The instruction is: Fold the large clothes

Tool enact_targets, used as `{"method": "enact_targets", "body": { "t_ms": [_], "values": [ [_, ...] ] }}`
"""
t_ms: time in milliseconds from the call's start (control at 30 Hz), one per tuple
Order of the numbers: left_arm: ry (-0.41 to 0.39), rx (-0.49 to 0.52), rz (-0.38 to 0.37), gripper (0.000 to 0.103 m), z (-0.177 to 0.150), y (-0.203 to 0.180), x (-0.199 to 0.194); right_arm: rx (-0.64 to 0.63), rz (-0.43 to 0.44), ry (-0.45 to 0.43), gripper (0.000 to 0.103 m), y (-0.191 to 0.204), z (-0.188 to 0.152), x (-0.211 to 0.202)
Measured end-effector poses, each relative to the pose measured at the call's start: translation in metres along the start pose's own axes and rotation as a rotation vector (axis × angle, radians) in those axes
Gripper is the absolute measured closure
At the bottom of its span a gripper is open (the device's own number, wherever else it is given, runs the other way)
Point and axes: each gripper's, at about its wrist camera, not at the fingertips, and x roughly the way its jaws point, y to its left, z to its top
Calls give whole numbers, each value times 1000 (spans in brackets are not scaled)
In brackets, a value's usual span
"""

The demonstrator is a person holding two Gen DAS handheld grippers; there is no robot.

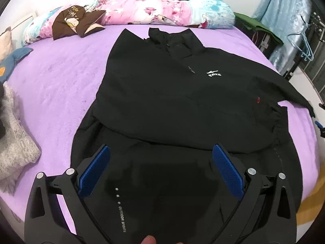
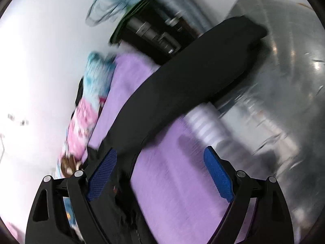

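A large black jacket (image 1: 182,93) with a white ERKE logo lies spread on the purple bed sheet (image 1: 61,77), collar toward the far side. Its near sleeve, printed OUTDOOR SPORTS, lies folded across the lower part. My left gripper (image 1: 161,160) is open just above that folded sleeve, holding nothing. In the blurred, tilted right wrist view, my right gripper (image 2: 160,160) is open and empty over the sheet (image 2: 172,183). The jacket's other sleeve (image 2: 182,81) stretches out past the bed edge beyond it.
A rolled floral quilt (image 1: 152,12) and a brown cushion (image 1: 71,22) lie along the far side of the bed. A grey knit garment (image 1: 14,134) lies at the left edge. Hangers (image 1: 304,46) and a rack stand at the right.
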Motion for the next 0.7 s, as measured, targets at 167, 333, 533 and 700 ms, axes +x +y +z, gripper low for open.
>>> {"method": "enact_targets", "body": {
  "t_ms": [167,333,533,700],
  "values": [
    [18,-21,-15,6,-2,-11,11,92,-14,-75,17,-34,37,-8],
    [37,-7,-19,6,-6,-20,22,107,-90,-130,17,-50,73,-3],
    [40,-4,-18,6,-6,-25,30,144,-166,-173,17,-67,103,10],
    [38,3,6,6,-2,-24,31,159,-215,-155,19,-77,120,26]
  ]
}}
